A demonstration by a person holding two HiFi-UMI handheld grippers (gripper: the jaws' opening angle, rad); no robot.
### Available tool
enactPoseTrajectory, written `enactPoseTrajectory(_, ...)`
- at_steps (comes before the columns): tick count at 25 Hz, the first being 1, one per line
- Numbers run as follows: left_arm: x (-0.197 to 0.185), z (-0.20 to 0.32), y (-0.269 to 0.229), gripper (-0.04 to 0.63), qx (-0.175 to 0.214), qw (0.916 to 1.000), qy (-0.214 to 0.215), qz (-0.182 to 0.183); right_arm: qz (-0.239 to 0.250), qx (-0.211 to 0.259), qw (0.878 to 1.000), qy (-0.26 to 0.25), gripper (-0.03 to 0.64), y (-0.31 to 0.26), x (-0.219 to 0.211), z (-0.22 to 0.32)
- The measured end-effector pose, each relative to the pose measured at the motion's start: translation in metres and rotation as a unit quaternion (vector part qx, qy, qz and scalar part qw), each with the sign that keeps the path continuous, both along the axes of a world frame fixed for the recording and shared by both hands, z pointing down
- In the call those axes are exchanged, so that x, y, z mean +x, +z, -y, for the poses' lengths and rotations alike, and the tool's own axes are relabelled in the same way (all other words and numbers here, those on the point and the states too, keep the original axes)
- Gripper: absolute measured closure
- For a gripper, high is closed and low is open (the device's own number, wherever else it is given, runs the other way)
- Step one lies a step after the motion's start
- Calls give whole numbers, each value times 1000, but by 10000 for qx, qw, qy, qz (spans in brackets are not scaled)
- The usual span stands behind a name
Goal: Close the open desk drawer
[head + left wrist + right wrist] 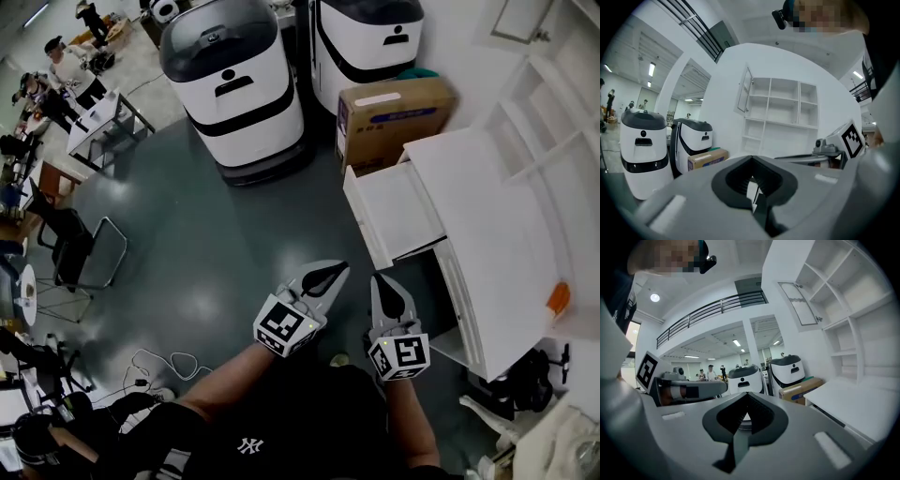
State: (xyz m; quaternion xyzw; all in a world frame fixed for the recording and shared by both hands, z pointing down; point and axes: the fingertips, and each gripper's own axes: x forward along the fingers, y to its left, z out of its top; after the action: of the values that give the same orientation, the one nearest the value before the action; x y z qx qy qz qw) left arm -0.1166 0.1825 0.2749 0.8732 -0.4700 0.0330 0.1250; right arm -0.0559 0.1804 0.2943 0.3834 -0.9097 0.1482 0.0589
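The white desk [502, 253] stands at the right of the head view, and its top drawer [398, 211] is pulled out to the left, showing an empty white inside. Both grippers hang over the dark floor in front of the desk, below the drawer and apart from it. My left gripper [336, 270] points up and right with its jaws shut and nothing in them. My right gripper [380, 281] is beside it, also shut and empty. The left gripper view shows the shut left gripper [752, 199], and the right gripper view shows the shut right gripper [740, 427] with the desk top [862, 408] at the right.
Two big white machines [234, 84] [370, 37] and a cardboard box [394, 112] stand beyond the drawer. White shelves [553, 112] rise behind the desk. A chair [84, 248] and cables [159, 366] are at the left. People stand far back left.
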Motion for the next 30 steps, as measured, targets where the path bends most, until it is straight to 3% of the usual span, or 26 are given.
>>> enactPoseTrajectory(5,-16,37,24,595,-22,9995,324,32,-440,-295,9968,599,592,56,-10,36)
enactPoseTrajectory(11,-11,70,78,595,-258,9970,730,15,-489,-602,9921,982,592,111,-21,63)
enactPoseTrajectory(19,-11,98,152,595,-639,9952,738,49,-829,-840,9800,1602,592,195,-14,95)
enactPoseTrajectory(22,-17,104,182,595,-835,9941,696,-13,-711,-1149,9769,1658,556,237,-20,101)
enactPoseTrajectory(26,-20,117,225,595,-1028,9919,744,45,-825,-1511,9645,2004,589,296,-11,113)
enactPoseTrajectory(30,-9,128,252,595,-1125,9894,912,89,-1075,-1791,9437,2566,595,343,19,120)
